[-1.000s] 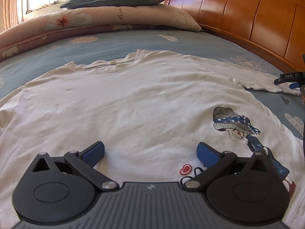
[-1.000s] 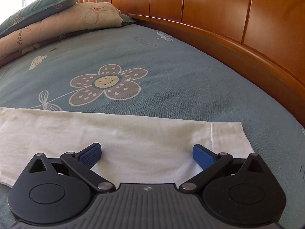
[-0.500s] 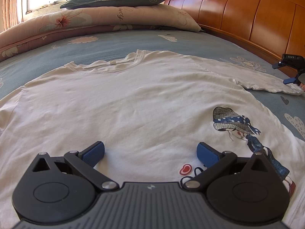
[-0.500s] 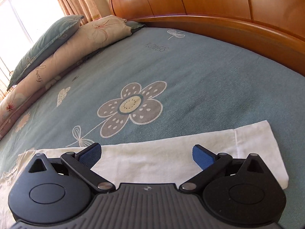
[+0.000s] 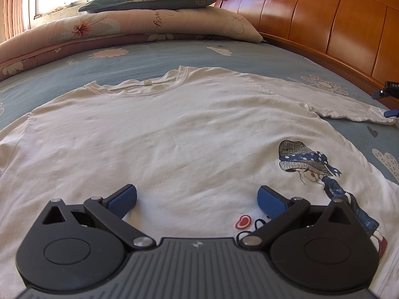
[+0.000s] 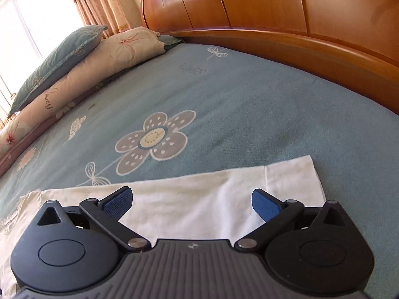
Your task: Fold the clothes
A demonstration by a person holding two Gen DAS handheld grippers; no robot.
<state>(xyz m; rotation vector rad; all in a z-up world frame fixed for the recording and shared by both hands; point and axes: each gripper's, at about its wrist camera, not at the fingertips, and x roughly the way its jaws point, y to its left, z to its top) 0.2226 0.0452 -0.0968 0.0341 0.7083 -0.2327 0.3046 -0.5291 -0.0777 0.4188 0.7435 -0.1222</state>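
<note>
A white T-shirt (image 5: 174,134) with a printed girl in a blue hat (image 5: 309,164) lies flat on the bed, collar away from me. My left gripper (image 5: 197,199) hovers open over the shirt's lower middle, nothing between its blue pads. The shirt's right sleeve (image 6: 212,199) stretches out sideways on the sheet. My right gripper (image 6: 192,203) is open just above that sleeve, near its cuff (image 6: 291,182). In the left wrist view the right gripper (image 5: 389,102) shows at the far right edge beside the sleeve end.
The bed has a blue-grey sheet (image 6: 224,104) with flower prints. A wooden headboard (image 5: 324,25) runs along the right. Folded quilt and pillow (image 5: 149,7) are stacked at the far end below a window with curtains.
The right gripper has risen and tilted leftward over the sleeve, bringing the pillows and curtain into its view. The left gripper has stayed still.
</note>
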